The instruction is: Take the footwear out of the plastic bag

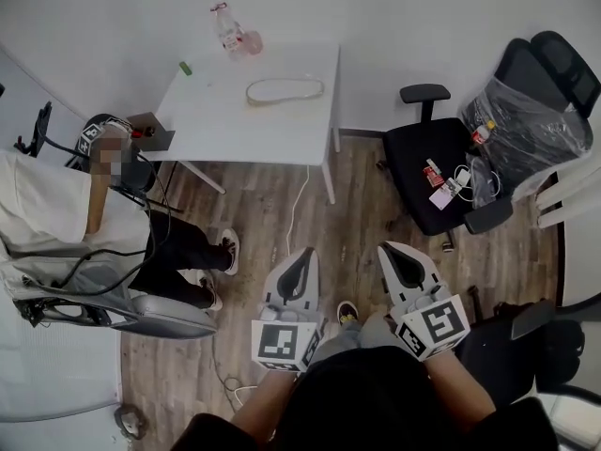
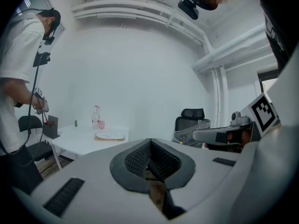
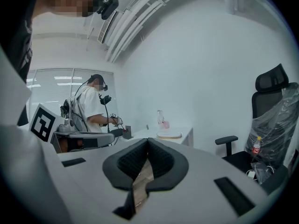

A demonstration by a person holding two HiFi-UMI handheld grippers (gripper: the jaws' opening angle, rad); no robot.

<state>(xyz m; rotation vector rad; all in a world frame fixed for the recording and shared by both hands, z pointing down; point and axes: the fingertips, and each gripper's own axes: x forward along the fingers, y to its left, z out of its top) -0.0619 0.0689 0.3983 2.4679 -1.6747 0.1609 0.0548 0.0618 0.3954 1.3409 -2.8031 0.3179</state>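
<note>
Not started: left tool [image 1: 304,252] and right tool [image 1: 388,247] closed, empty (plastic bag [image 1: 285,89] untouched on the table [image 1: 216,125], well apart)

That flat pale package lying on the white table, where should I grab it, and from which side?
Probably pinch the package by its right end, as the head view shows it, coming in low over the table edge there: it lies flat, that end sits closest to an edge, and the bottle stands behind.
</note>
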